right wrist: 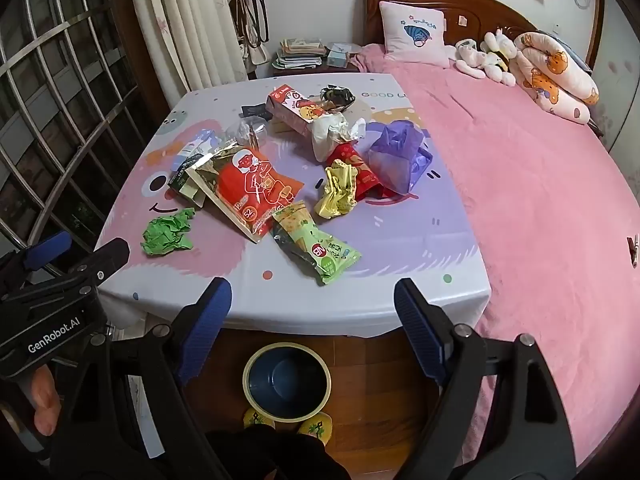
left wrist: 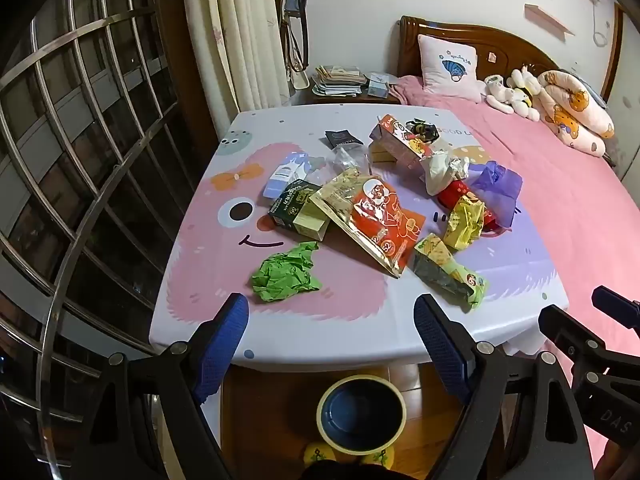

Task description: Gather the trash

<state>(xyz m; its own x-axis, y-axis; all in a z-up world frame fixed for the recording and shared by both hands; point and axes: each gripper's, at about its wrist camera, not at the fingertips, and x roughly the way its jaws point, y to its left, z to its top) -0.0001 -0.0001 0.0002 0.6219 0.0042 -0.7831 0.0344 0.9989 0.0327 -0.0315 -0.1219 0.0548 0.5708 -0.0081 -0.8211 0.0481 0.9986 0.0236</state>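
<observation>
Trash lies scattered on a table with a cartoon cloth (left wrist: 200, 320) (right wrist: 400, 300): a crumpled green paper ball (left wrist: 286, 272) (right wrist: 168, 233), a red and gold pouch (left wrist: 372, 222) (right wrist: 250, 190), a green snack wrapper (left wrist: 450, 270) (right wrist: 316, 246), a yellow wrapper (left wrist: 464, 220) (right wrist: 337, 194), a purple bag (left wrist: 496, 186) (right wrist: 400, 156) and a dark green box (left wrist: 298, 210). A dark blue bin with a pale rim (left wrist: 362, 414) (right wrist: 286, 380) stands on the floor below the table's near edge. My left gripper (left wrist: 331, 312) and right gripper (right wrist: 313, 298) both hang open over that edge, holding nothing.
A bed with a pink cover (right wrist: 540, 200) runs along the table's right side, with a pillow and plush toys at its head. A metal window grille (left wrist: 80, 160) stands to the left. A nightstand with stacked papers (left wrist: 340, 80) is behind the table. Yellow slippers (right wrist: 316, 426) show beside the bin.
</observation>
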